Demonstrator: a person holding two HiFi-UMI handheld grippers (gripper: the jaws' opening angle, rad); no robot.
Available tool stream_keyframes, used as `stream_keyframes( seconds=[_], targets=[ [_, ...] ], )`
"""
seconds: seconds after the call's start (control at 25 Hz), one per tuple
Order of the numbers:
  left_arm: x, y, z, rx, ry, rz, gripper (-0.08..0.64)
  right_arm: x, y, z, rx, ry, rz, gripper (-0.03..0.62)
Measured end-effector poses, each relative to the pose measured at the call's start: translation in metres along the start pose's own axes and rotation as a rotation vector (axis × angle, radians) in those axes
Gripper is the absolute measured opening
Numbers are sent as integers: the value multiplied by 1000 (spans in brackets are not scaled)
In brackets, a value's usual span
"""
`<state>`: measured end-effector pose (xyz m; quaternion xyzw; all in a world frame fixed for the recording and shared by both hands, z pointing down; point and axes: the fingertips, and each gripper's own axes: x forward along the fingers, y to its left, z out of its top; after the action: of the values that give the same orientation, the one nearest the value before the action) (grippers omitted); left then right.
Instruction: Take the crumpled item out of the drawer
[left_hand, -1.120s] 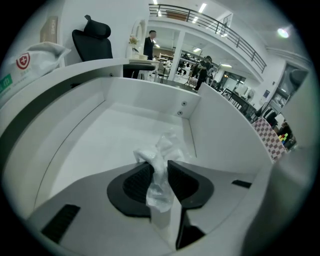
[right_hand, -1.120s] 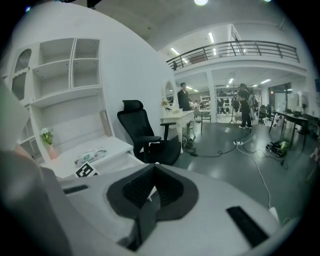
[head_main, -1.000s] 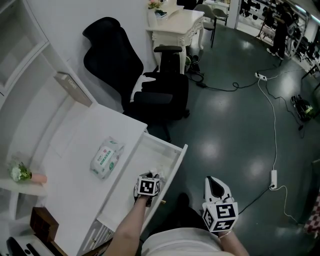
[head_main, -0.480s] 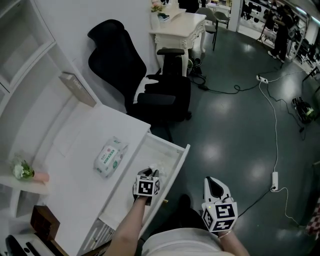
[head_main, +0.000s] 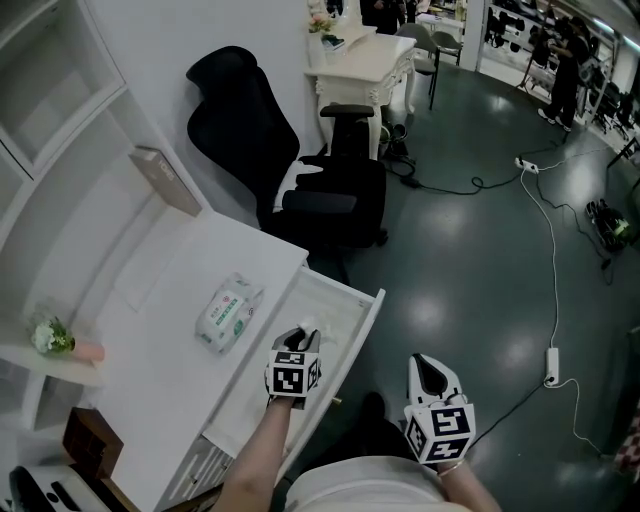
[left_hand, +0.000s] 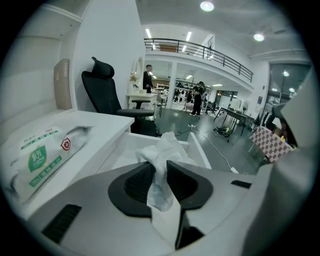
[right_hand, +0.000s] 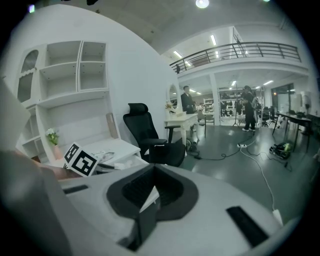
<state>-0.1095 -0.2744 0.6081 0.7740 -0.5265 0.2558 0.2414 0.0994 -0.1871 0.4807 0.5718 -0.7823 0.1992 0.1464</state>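
My left gripper (head_main: 301, 341) is shut on the crumpled white paper (head_main: 306, 327), holding it just above the open white drawer (head_main: 366, 317). In the left gripper view the crumpled paper (left_hand: 163, 149) is pinched between the dark pads of the left gripper (left_hand: 161, 174) and bulges out past the fingertips, with the drawer's inside (left_hand: 131, 148) below and behind it. My right gripper (head_main: 431, 371) hangs to the right of the drawer over the dark floor. In the right gripper view, the right gripper (right_hand: 150, 193) has its pads together and nothing between them.
A pack of wet wipes (head_main: 229, 310) lies on the white desk top (head_main: 150, 350) left of the drawer. A black office chair (head_main: 302, 172) stands beyond the drawer. Shelves (head_main: 45, 110) rise at the left. Cables and a power strip (head_main: 549, 364) lie on the floor at the right.
My left gripper has risen with the crumpled paper, up from inside the drawer to above its rim. The right gripper has stayed where it was.
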Motion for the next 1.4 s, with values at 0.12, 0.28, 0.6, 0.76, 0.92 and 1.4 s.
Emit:
stream_keyframes(
  seconds=[0.12, 0.28, 0.6, 0.76, 0.92, 1.4],
  targets=[
    [-12, -2, 13, -4, -47, -1, 87, -2, 3, 0, 1, -3, 1, 2],
    [-30, -5, 30, -5, -111, -4, 87, -5, 6, 0, 0, -7, 3, 2],
    [-65, -10, 53, -7, -208, -3, 87, -9, 11, 1, -3, -18, 3, 2],
    [-81, -16, 60, -20, -250, -6, 87, -9, 11, 4, -4, -24, 4, 2],
    [-98, -20, 68, -28, -292, -6, 87, -9, 12, 5, -4, -30, 5, 2],
    [-138, -19, 78, -46, -369, 8, 87, -9, 17, 9, -13, -44, 7, 2]
  ],
)
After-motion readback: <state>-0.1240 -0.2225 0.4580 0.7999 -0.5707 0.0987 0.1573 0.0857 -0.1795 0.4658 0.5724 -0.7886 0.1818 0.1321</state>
